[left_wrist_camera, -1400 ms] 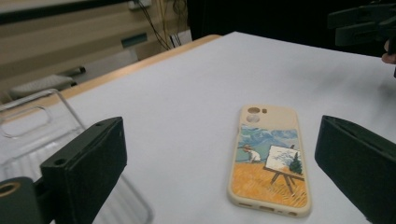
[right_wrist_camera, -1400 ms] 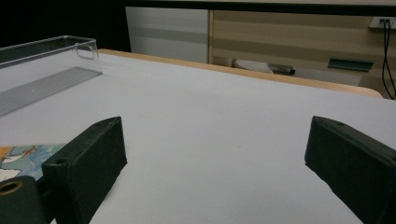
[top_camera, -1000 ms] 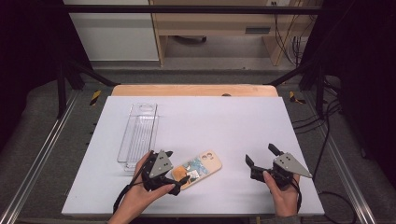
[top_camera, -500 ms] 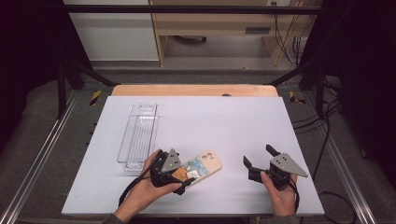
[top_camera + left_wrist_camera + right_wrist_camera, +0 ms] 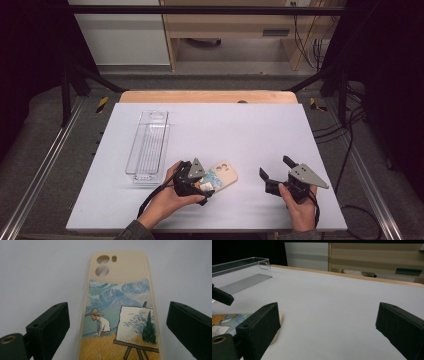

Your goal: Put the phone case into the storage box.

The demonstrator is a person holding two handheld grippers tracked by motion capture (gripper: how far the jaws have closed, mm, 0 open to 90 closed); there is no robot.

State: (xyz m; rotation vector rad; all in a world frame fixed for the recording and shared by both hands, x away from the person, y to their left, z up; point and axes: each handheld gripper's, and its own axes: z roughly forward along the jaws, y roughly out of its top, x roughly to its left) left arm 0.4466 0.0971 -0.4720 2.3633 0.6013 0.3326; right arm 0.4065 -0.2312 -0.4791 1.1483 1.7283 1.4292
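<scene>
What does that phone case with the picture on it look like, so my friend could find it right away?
Look at the white table, near its front edge left of the middle, just right of the clear plastic tray. The phone case lies flat between the open jaws of the left gripper. It alone is cream-coloured, painted with a man in a straw hat and an easel under a swirly blue sky.

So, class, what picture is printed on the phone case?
Phone case: cream, with a painter at an easel; left gripper view.
</scene>
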